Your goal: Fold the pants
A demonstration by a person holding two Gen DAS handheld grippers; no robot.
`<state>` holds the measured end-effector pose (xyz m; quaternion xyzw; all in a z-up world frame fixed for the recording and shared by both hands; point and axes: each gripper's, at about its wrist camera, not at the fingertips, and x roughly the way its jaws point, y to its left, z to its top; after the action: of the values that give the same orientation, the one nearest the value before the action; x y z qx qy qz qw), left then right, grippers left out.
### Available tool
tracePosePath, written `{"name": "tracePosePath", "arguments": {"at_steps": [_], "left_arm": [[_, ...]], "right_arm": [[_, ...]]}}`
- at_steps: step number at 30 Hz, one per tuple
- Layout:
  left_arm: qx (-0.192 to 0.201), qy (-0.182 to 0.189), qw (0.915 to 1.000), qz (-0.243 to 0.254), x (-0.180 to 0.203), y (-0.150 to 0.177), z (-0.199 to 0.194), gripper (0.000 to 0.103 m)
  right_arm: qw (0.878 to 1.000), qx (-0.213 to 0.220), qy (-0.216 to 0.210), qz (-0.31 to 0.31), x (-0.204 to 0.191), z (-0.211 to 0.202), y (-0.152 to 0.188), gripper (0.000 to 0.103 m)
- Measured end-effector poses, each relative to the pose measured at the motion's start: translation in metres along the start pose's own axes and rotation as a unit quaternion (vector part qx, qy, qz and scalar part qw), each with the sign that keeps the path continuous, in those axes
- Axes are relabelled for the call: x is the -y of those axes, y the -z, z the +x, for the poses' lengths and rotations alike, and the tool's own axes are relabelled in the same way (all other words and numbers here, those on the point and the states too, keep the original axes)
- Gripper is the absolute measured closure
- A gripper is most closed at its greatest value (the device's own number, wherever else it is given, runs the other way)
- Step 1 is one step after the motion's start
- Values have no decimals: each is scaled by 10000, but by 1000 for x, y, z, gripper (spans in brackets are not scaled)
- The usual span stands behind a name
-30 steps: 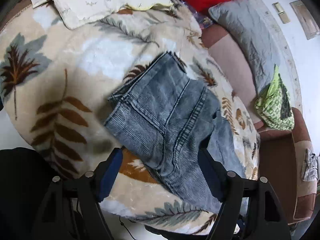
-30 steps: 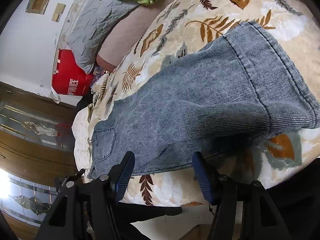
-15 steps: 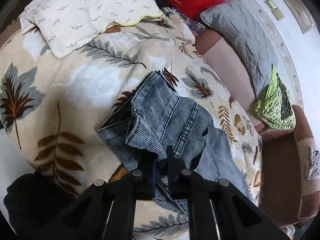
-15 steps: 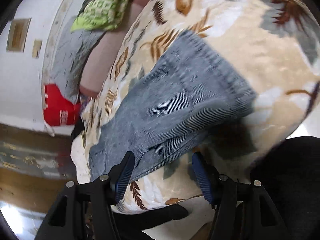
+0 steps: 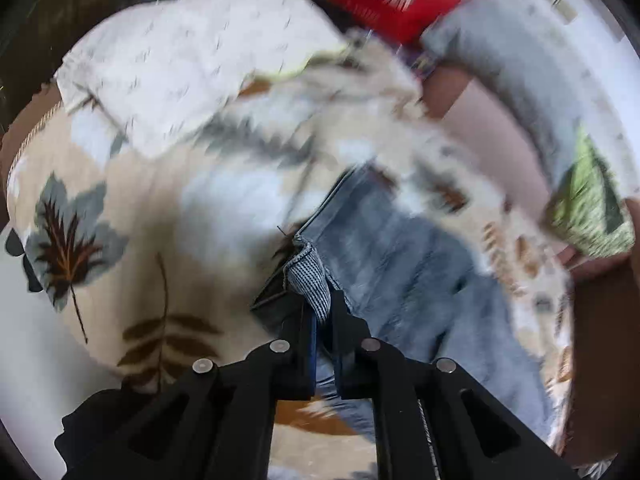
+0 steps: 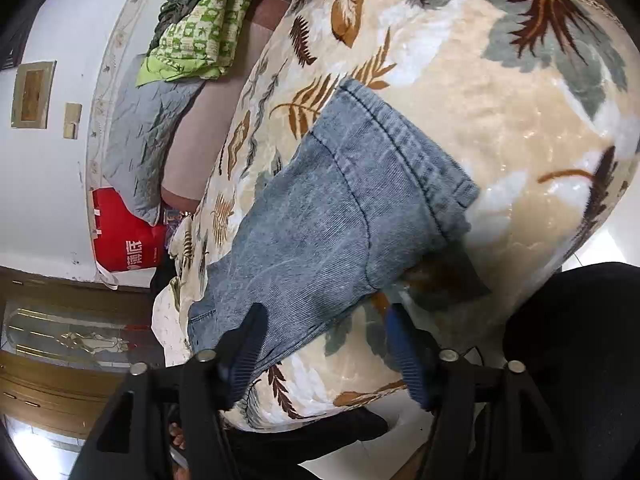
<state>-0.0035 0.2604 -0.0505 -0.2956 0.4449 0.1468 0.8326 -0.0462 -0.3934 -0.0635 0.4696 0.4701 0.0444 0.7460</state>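
- While the pants (image 6: 332,216) lie spread across the leaf-print blanket (image 6: 520,128), one corner of them is lifted off it, pinched in the left gripper (image 5: 322,312).
- In the left wrist view that corner shows as a ribbed, pale-striped fold of denim rising between the two black fingers (image 5: 294,320), which are clenched tight on it; the rest of the pants (image 5: 400,264) trails away to the right, blurred.
- In the right wrist view the denim runs from a stitched hem at upper right down to a pocket at lower left, with one layer folded over another along a curved seam.
- The right gripper (image 6: 324,344) hangs just above the near edge of the pants, released; its jaws have just been opening wider, and its left finger (image 6: 244,344) overlaps the denim edge in the picture while the right one sits over bare blanket. Nothing is pressed between them.
- The blanket covers a bed or sofa; its cream plush carries brown and grey-green leaves.
- A white patterned pillow (image 5: 192,60) lies on the blanket beyond the pants.
- Farther off, a grey pillow (image 6: 140,136) leans by the wall, a green patterned cloth (image 6: 196,24) is bundled beside it, and a red bag (image 6: 124,236) stands at the corner.
- A dark sleeve or garment (image 6: 572,344) fills the lower right.
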Motion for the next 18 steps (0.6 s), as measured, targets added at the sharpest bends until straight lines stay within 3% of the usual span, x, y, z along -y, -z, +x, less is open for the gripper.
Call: {"name": "tracePosePath", "arguments": {"at_steps": [1,2,3,5,8,9,11,13,16,18], "left_arm": [[-84,-70,9999,-2,-2,1,4,96],[-150,-120,9998,-13,-3,1,6,87],[-141,-115,9998,-94,-5,0,3,68],[86,-31,9997,-243,-9,-1,-10,51],[690,-61,9973,-252,-5,-5,-44,49],[851,-56,9961,-212,-2,-5,-52,44],[1185,-87,9929,107,13,-5,-61,38],[1247,-53,9909,495,35,-3,-54,38],[881,18,9908,1025,74,6,-22,38],[630,221,9879,1398,99,17,3,38]], "right_arm": [[10000,25,39,63,3,0,0,30],[9999,24,53,138,6,0,-1,30],[9997,15,25,259,10,0,-2,30],[9990,27,-80,449,14,0,-6,30],[9978,93,-60,661,18,3,-14,30],[9970,203,-6,751,20,2,-18,30],[9965,326,116,760,21,2,-25,30],[9958,371,336,764,21,6,-33,33],[9937,459,977,314,8,6,-41,84],[9884,506,1426,-129,-11,0,-43,88]]}}
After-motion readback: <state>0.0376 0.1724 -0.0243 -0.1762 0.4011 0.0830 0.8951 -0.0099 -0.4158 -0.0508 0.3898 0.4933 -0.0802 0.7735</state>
